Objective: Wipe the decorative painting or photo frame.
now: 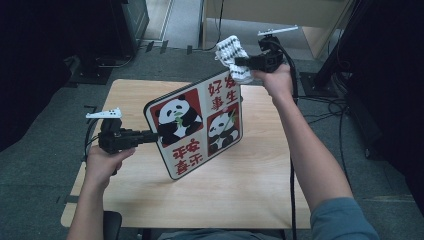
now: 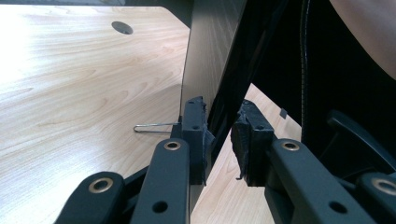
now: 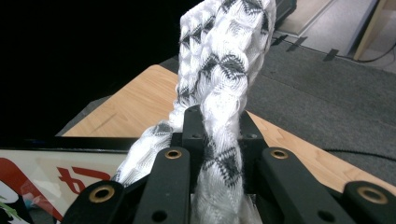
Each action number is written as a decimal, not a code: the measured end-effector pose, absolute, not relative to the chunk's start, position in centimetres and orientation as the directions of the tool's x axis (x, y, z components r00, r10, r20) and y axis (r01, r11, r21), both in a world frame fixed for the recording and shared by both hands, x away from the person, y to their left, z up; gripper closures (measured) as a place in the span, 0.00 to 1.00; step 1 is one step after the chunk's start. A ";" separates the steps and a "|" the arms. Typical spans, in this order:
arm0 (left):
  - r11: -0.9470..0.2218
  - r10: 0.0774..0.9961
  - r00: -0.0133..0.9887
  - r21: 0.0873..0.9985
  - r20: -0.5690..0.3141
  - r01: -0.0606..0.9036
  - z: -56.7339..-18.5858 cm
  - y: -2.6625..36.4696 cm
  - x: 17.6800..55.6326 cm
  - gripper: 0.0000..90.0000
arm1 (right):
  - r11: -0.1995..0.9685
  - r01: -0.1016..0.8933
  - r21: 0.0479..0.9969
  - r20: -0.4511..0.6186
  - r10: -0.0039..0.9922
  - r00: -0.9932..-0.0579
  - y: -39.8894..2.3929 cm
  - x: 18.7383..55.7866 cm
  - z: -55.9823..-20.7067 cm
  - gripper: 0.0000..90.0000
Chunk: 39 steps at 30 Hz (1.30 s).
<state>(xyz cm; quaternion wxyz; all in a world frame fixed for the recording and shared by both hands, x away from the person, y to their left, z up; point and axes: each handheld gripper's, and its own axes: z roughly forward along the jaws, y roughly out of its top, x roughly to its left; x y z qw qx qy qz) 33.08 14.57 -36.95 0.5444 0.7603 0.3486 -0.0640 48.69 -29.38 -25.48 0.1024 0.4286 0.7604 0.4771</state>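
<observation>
Panda board (image 1: 197, 127) tilted, clamped by left gripper (image 1: 152, 136) | right gripper (image 1: 240, 61) raised, clamped on cloth (image 1: 233, 56)

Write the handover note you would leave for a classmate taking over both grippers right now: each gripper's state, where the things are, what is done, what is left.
Left gripper: shut on the left edge of the panda picture board, holding it tilted above the table.
Right gripper: shut on the black-and-white cloth, held by the board's top right corner.
Done: board lifted, cloth in hand.
Left: probably wiping the board's face; whether any has been wiped cannot be told.
</observation>
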 end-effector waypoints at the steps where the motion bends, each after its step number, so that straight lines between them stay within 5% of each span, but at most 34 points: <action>1: -0.164 0.460 0.749 0.783 -0.477 0.600 -37.0 14.6 33.1 0.85 | 0.179 0.554 0.813 0.250 0.752 -0.610 -29.5 48.7 -25.5 0.89; 39: -0.157 0.467 0.745 0.785 -0.476 0.599 -37.0 14.6 33.2 0.84 | 0.174 0.630 0.757 0.305 0.759 -0.575 -32.0 46.6 -30.5 0.90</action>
